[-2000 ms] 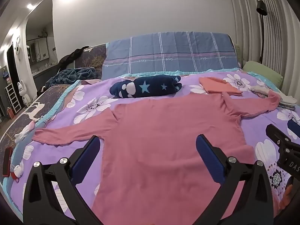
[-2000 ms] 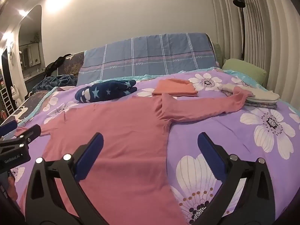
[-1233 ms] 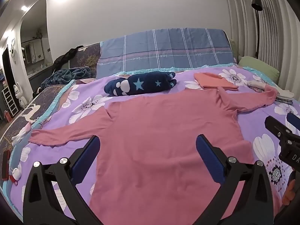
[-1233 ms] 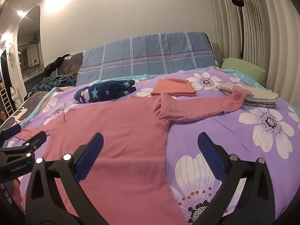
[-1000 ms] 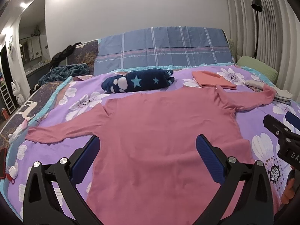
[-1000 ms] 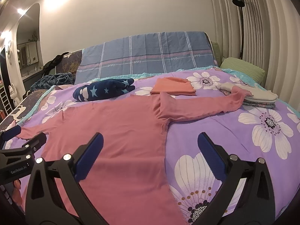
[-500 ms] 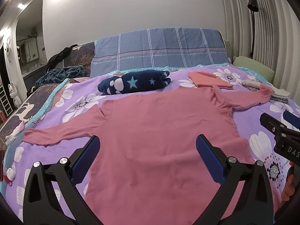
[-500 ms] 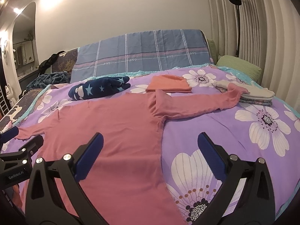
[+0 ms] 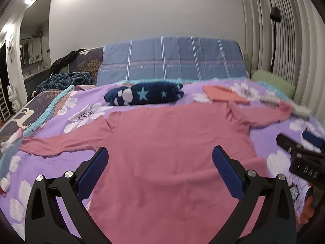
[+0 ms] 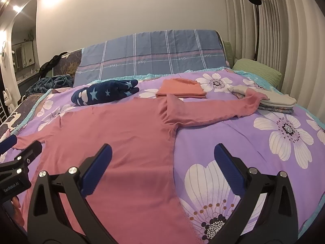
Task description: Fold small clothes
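The shirt (image 9: 172, 152) lies flat across mid-frame, sleeves spread to left and right. Risk: I judge the right sleeve (image 10: 213, 109), its cuff resting on the folded stack (image 10: 278, 101) at upper right, could drag that stack when pulled. I hold the left gripper (image 9: 160, 170) and right gripper (image 10: 162, 166) low above the hem, both jaws wide, holding nothing.

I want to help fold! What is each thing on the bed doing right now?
Pink shirt: spread flat, sleeves out, unfolded.
Orange cloth: folded.
Star blanket: bundled up.
Pale clothes pile: folded, stacked, under the shirt's sleeve end.
Left gripper: open, empty.
Right gripper: open, empty.
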A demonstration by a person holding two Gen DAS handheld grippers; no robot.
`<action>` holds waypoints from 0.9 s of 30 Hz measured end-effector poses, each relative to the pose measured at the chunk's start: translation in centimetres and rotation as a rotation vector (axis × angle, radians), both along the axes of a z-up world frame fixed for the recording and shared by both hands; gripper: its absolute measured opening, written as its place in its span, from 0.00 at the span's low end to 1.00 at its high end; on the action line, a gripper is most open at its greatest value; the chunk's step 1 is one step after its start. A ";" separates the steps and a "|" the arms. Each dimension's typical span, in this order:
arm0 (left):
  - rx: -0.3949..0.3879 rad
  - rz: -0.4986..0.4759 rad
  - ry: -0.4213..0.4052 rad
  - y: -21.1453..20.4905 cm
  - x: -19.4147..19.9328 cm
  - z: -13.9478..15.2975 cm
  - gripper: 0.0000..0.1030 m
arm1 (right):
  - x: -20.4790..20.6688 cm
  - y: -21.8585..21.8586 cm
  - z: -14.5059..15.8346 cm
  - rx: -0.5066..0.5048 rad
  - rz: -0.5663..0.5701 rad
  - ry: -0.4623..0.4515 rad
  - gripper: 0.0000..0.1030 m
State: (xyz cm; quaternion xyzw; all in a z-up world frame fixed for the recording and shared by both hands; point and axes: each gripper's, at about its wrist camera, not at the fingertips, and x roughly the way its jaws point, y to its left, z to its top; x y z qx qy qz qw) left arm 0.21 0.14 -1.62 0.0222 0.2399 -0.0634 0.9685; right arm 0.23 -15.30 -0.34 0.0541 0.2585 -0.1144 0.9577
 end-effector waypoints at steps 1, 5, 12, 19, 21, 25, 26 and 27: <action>-0.016 0.015 -0.012 0.2 0.0 0.0 0.99 | 0.0 0.0 0.0 0.000 0.001 0.001 0.98; -0.077 0.009 -0.011 1.2 0.2 0.0 0.99 | 0.1 0.1 0.0 -0.002 -0.001 0.004 0.98; -0.020 -0.017 0.039 0.8 0.5 -0.3 0.99 | 0.4 0.2 -0.1 -0.004 -0.005 0.020 0.98; -0.020 0.014 0.095 1.7 1.3 -1.2 0.99 | 1.1 0.6 -0.7 -0.018 -0.004 0.084 0.98; -0.011 0.023 0.092 1.8 1.2 -1.4 0.99 | 1.4 0.8 -1.0 -0.011 0.006 0.109 0.98; 0.010 0.021 0.102 2.1 1.2 -1.9 0.99 | 1.9 1.2 -1.8 0.004 0.012 0.158 0.98; 0.011 0.017 0.105 2.1 1.2 -2.0 0.99 | 2.0 1.4 -1.9 0.000 0.011 0.169 0.98; 0.011 0.013 0.107 2.1 1.2 -2.0 0.99 | 2.1 1.6 -2.0 -0.004 0.010 0.177 0.98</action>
